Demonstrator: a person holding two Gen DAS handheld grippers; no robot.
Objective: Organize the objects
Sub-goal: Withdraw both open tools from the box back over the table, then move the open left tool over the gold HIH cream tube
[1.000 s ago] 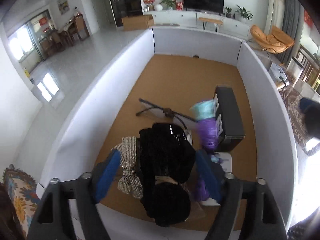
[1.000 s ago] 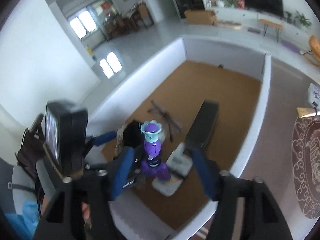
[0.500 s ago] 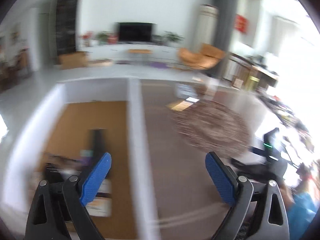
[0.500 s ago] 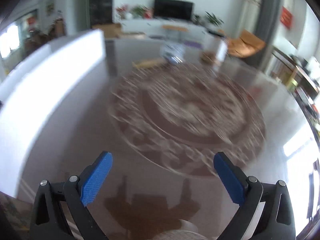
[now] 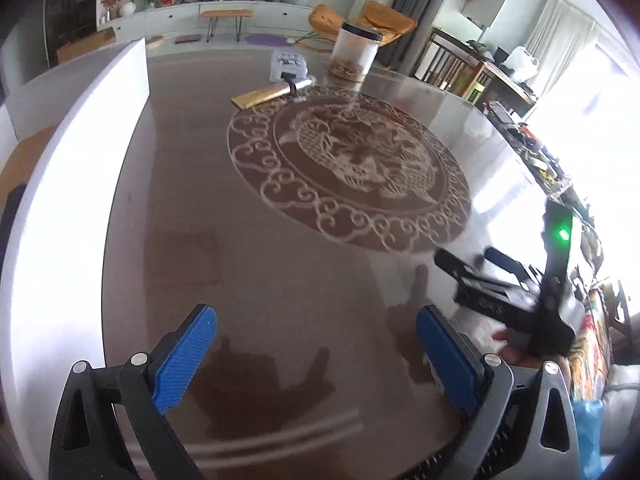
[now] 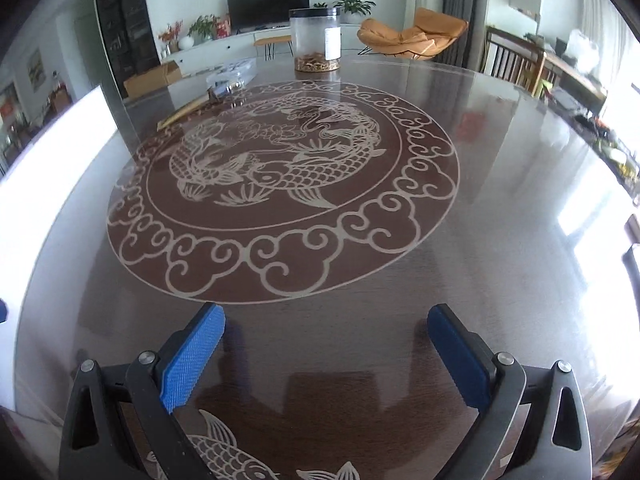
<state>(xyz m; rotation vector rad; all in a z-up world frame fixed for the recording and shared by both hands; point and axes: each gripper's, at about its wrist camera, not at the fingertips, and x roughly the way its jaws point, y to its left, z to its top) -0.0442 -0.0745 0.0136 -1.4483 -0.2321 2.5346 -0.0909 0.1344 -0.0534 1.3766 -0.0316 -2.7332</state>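
My left gripper (image 5: 316, 354) is open and empty, low over a dark glossy round table (image 5: 248, 264). My right gripper (image 6: 326, 356) is open and empty over the same table (image 6: 500, 216). The right gripper also shows at the right edge of the left wrist view (image 5: 516, 292), held in a hand. The white-walled box (image 5: 100, 128) stands at the table's left side; its contents are hidden. It shows as a white wall in the right wrist view (image 6: 52, 152).
A clear jar with a black lid (image 6: 316, 40) stands at the table's far side, also in the left wrist view (image 5: 356, 52). A tan flat strip (image 5: 264, 96) and a clear packet (image 5: 290, 65) lie near it. A carp medallion (image 6: 280, 184) marks the table centre.
Both grippers have swung right, away from the white box with its black, purple and woven objects, and now face the round table. The motion blur has settled.
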